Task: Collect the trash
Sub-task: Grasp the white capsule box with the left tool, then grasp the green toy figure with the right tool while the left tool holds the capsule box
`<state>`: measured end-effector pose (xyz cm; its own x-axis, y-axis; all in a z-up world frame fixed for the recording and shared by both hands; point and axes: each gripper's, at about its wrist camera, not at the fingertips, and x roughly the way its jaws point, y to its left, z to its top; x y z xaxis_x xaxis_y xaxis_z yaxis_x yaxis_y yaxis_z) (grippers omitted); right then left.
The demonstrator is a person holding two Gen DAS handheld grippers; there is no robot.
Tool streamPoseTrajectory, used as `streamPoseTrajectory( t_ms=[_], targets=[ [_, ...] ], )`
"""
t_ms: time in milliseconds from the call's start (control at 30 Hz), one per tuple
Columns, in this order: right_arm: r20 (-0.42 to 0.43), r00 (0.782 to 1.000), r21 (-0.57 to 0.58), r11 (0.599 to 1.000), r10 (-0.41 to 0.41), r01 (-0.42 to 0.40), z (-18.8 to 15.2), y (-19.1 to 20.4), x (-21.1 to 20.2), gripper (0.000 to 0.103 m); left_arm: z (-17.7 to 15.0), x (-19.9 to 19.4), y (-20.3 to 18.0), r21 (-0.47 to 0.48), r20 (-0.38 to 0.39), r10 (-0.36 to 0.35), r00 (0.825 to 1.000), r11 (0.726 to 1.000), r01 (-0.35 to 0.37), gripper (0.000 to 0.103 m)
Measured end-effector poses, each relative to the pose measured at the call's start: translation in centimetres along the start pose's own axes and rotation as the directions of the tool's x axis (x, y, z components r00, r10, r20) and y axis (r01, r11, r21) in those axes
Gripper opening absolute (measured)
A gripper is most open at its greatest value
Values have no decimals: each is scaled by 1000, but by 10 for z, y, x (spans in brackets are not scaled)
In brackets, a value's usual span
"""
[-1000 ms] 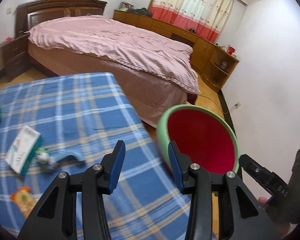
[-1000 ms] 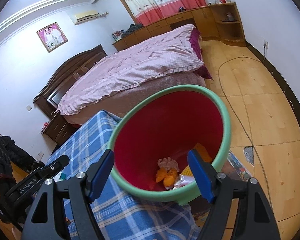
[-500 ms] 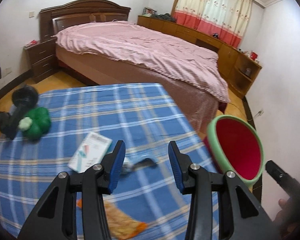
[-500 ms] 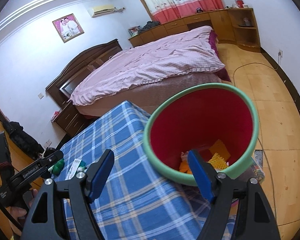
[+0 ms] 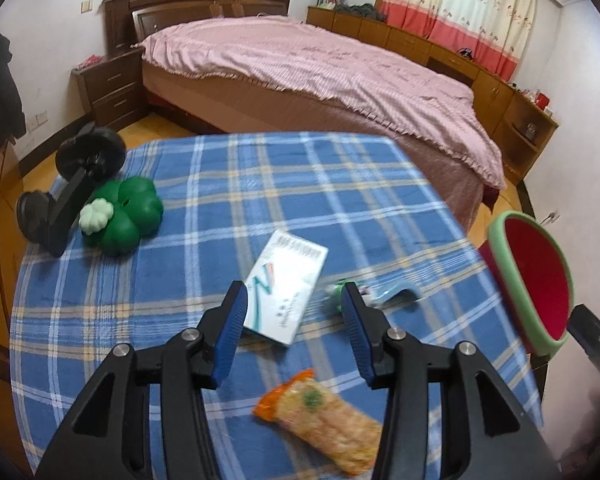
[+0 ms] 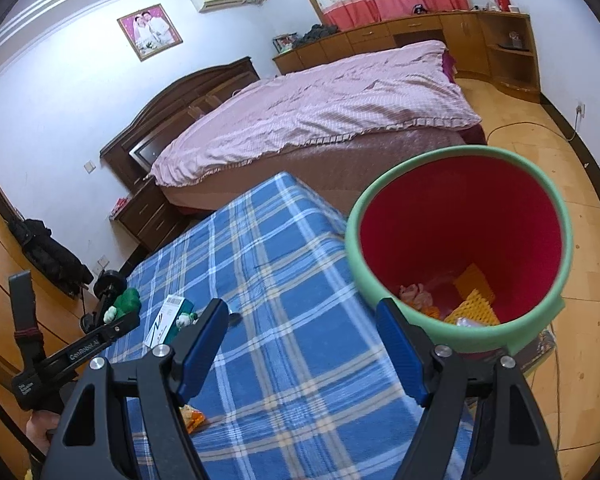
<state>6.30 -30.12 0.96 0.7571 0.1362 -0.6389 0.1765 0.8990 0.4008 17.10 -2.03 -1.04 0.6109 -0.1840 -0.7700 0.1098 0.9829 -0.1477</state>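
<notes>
A red bin with a green rim [image 6: 460, 256] stands off the table's right edge, with orange and pink scraps inside; it also shows in the left wrist view [image 5: 532, 280]. My left gripper [image 5: 292, 332] is open and empty, hovering over a white and teal box [image 5: 286, 288]. A small green and white wrapper [image 5: 336, 292] and a light blue piece [image 5: 400, 294] lie to its right. An orange snack packet [image 5: 320, 412] lies nearer. My right gripper [image 6: 300, 352] is open and empty, above the table's right part beside the bin.
The table has a blue plaid cloth [image 5: 260, 184]. A green clover-shaped toy [image 5: 124, 216] and a black dumbbell-like stand [image 5: 72, 188] sit at its far left. A bed with a pink cover [image 5: 320, 68] stands behind. Wooden floor [image 6: 560, 152] lies right of the bin.
My left gripper has swung left from the bin and back over the table, now above the box. The right gripper has drawn back from the bin and shifted left.
</notes>
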Motion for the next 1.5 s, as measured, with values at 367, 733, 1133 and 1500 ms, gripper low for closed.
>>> streamPoseTrajectory(
  t_ms=[367, 733, 1133, 1500],
  targets=[
    [-73, 997, -9, 1000, -30, 29, -6, 8, 34, 78, -5, 43, 13, 27, -89, 19, 996, 1000, -16, 55],
    [-110, 993, -19, 999, -44, 42, -6, 9, 52, 78, -4, 65, 14, 19, -102, 8, 995, 1000, -6, 58],
    [-135, 991, -64, 998, -19, 10, -6, 25, 62, 78, -10, 35, 42, -104, -36, 12, 999, 994, -16, 57],
    [-178, 984, -228, 971, 30, -71, -10, 82, 85, 78, -27, -3, 81, -229, 21, 81, 997, 971, -74, 57]
  ],
)
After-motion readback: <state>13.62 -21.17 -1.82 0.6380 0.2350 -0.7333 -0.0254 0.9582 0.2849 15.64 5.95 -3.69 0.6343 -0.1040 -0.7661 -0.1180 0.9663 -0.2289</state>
